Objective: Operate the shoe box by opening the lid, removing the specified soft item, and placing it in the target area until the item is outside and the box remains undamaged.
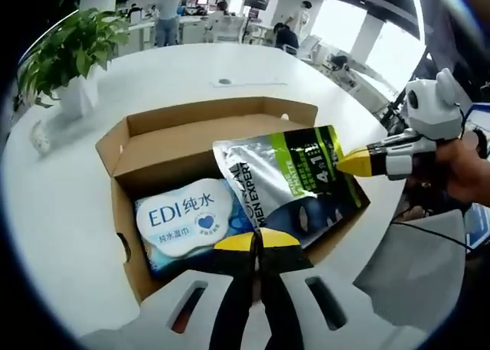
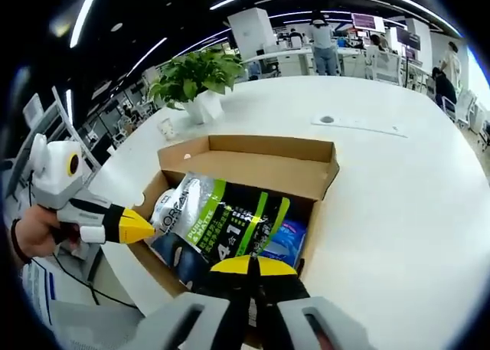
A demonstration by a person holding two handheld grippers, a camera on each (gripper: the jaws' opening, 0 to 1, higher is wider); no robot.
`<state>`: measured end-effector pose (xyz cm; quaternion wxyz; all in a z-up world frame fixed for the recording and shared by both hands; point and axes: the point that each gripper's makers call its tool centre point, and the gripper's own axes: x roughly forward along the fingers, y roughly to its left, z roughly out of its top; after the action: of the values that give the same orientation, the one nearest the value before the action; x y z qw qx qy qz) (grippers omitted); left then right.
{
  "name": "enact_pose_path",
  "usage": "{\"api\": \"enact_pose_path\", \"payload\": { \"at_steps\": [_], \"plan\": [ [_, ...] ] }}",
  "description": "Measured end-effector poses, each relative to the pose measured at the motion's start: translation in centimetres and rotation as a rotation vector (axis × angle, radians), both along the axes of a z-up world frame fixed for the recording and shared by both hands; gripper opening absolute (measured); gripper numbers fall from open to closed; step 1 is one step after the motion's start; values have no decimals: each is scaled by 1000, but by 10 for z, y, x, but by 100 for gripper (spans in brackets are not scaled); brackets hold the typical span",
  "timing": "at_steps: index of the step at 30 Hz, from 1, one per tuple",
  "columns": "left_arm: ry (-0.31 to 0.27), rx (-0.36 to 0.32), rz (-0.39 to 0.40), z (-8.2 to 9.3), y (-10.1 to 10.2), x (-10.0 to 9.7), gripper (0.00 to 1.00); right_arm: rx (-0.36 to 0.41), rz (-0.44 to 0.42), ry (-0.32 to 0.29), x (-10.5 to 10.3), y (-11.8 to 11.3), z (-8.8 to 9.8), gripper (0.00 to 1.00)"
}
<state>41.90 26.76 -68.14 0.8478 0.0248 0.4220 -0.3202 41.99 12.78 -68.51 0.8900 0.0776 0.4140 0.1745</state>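
Box point(image 1: 153, 147): open cardboard on the white table point(image 1: 253, 67); its flap stands up at the far side
Pouch point(image 1: 287, 181): silver, green and black; it lies tilted across the box's open top, partly over the pack of wipes point(image 1: 184, 220) inside the box
Your right gripper point(image 1: 342, 163): fingers narrow, pinched on the pouch corner that sticks past the box wall; in the right gripper view its tips point(image 2: 249, 266) meet on that same end
Your left gripper point(image 1: 256, 241): fingers closed together on the pouch's opposite edge, at the box's near wall
Plant point(image 1: 73, 47): in a white pot, on the table beyond the box
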Motion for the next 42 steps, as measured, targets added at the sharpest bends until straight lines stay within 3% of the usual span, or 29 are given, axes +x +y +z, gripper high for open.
{"api": "enact_pose_path", "payload": {
  "at_steps": [11,25,42],
  "plan": [
    [-55,-19,-80,26,-45,-6,0,-28,-33,-11,-9,-41,9,0],
    [-51,-37,-166,25,-102,-11,1,-63,-99,-15,-15,-100,18,0],
    [-41,-18,-238,20,-152,-17,1,-69,-146,17,-23,-148,3,0]
  ]
}}
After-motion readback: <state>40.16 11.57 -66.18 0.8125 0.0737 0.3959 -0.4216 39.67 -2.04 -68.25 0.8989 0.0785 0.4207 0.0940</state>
